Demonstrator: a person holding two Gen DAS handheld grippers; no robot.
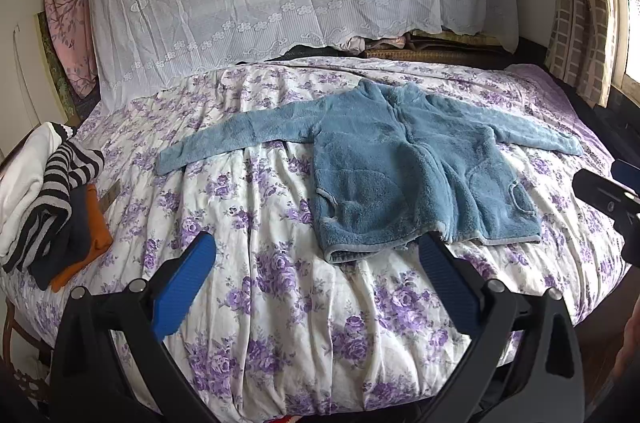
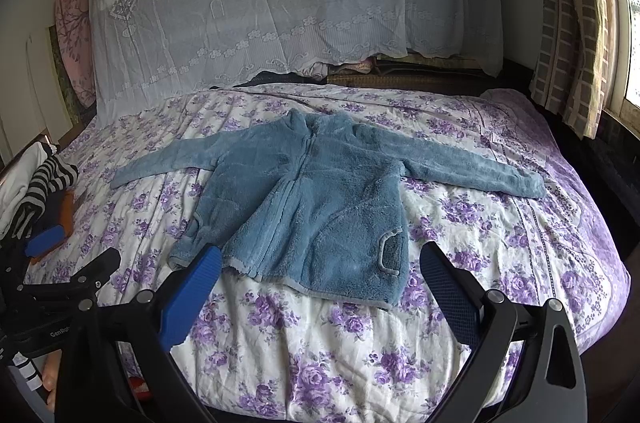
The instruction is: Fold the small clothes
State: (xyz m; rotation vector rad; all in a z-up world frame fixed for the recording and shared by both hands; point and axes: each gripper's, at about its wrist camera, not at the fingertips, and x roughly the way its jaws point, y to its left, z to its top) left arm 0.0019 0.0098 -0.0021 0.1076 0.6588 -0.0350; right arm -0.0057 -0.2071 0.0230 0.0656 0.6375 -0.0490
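Blue fleece is lying spread flat near the middle of the bed [image 1: 280, 323]: the small jacket [image 1: 400, 179] is resting front-up on the purple-flowered quilt, sleeves stretched toward the left and right edges, hem toward the near edge. The left gripper [image 1: 316, 287] and right gripper [image 2: 320, 293] are hovering just short of that hem, fingers spread wide and holding nothing. A pile of folded clothes [image 1: 52, 203] is sitting at the bed's left edge.

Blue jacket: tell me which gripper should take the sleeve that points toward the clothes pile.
Left. The left gripper, open, is on the pile side, nearer that sleeve of the jacket. The right gripper, also open, sits toward the other sleeve.
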